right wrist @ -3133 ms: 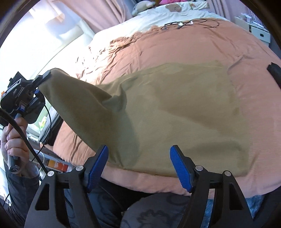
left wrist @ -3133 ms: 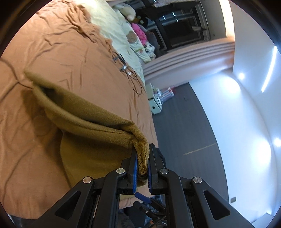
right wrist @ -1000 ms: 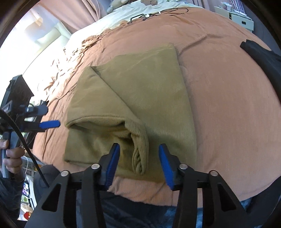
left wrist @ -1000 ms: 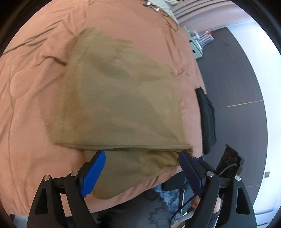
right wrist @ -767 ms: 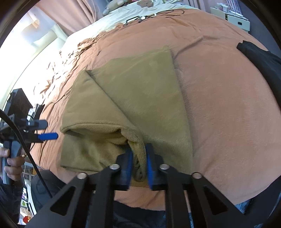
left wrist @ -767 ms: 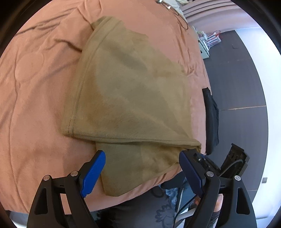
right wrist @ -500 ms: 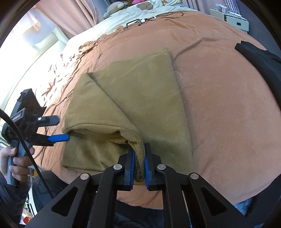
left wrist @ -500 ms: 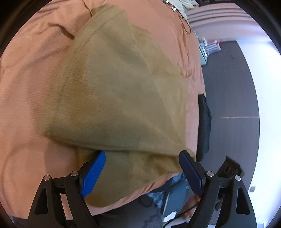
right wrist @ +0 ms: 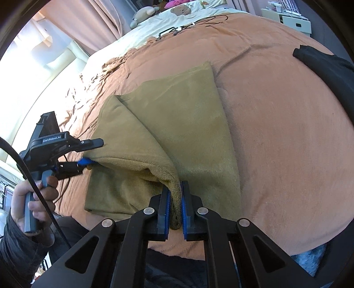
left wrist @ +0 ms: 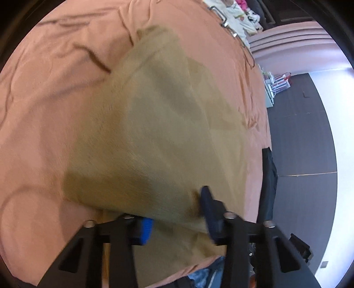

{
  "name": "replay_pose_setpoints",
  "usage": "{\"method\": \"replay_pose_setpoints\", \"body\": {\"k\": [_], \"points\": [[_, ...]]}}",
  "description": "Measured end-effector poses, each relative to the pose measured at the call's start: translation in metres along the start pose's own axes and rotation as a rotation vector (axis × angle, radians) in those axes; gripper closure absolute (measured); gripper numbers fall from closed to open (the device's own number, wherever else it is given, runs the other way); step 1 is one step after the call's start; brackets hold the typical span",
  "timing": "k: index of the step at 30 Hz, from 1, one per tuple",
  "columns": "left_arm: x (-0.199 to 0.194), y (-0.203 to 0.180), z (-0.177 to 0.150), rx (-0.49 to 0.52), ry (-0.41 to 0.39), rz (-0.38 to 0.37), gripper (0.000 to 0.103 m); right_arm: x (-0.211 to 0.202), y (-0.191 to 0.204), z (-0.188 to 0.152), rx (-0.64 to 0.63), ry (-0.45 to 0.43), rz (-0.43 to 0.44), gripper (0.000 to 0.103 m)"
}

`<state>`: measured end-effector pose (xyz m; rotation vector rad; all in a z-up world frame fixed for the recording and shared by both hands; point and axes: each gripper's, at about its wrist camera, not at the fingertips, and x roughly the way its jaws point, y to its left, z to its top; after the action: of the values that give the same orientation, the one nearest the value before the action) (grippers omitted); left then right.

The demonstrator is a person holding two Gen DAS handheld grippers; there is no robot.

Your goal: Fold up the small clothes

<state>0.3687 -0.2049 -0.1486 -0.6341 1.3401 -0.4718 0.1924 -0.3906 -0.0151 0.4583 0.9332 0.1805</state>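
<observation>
An olive-brown fleece garment point(right wrist: 194, 124) lies partly folded on the orange-brown bedcover point(right wrist: 287, 133), one flap laid diagonally over the rest. My right gripper point(right wrist: 175, 190) is shut on the thick folded corner at the near edge. My left gripper point(right wrist: 91, 151) is at the flap's left edge, its jaws partly closed with a gap still showing and the fold between them. In the blurred left wrist view, the left gripper point(left wrist: 174, 212) straddles the near fold of the garment point(left wrist: 154, 133), with cloth covering part of the left pad.
A black garment point(right wrist: 327, 66) lies on the bed's right side and shows again as the black garment point(left wrist: 268, 177). Cables point(right wrist: 177, 31) and plush toys point(right wrist: 143, 15) are at the head end. A person's hand point(right wrist: 33, 199) holds the left gripper. Dark floor point(left wrist: 298, 144) lies beyond the bed edge.
The right gripper closed on the folded corner and keeps hold. The left gripper moved in on the flap's edge and its jaws narrowed from wide open.
</observation>
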Motion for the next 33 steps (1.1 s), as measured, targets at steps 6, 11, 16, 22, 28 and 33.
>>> {"method": "replay_pose_setpoints", "body": {"k": [6,11,16,22,28,33], "points": [[-0.012,-0.030,0.007,0.116,-0.060,0.009,0.090,0.002,-0.009,-0.003,0.024,0.006,0.018,0.098],[-0.015,-0.066,0.018,0.212,-0.086,0.007,0.091,0.001,-0.014,-0.004,0.036,0.013,0.037,0.098],[-0.007,-0.097,0.029,0.300,-0.085,0.023,0.091,0.003,-0.018,-0.004,0.043,0.017,0.042,0.098],[0.012,-0.124,0.039,0.352,-0.062,0.029,0.092,0.001,-0.023,-0.003,0.047,0.017,0.049,0.098],[0.032,-0.143,0.048,0.394,-0.029,0.038,0.092,0.003,-0.029,-0.003,0.058,0.028,0.062,0.098],[0.057,-0.155,0.059,0.409,0.001,0.039,0.092,0.009,-0.035,-0.002,0.071,0.034,0.076,0.098]]}}
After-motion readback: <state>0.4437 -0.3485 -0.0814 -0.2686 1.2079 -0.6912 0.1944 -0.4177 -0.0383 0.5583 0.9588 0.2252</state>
